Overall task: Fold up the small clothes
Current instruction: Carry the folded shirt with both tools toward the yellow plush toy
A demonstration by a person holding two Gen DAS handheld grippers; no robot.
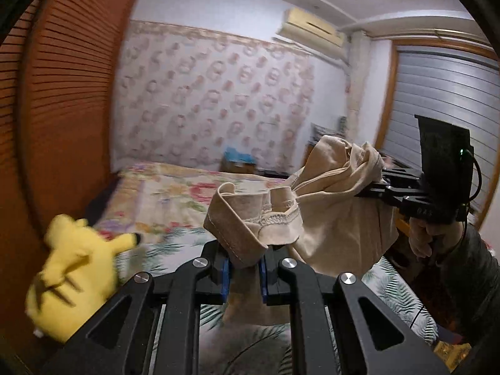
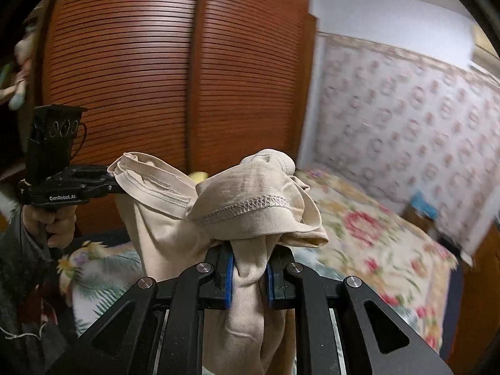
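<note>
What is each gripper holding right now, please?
Left gripper: shut on the beige garment.
Right gripper: shut on another part of the same garment, held up above the bed.

- Garment (image 1: 328,218): small, beige, soft knit with zigzag-stitched hems.
- Bunched and crumpled, not folded; one hem curls over.
- Held up above the bed (image 1: 162,193), stretched between two pinched ends, its middle sagging.

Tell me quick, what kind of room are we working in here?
Most likely a bedroom: a bed with a floral cover, a slatted wooden wardrobe beside it, and a yellow plush toy at the bed's edge.
</note>
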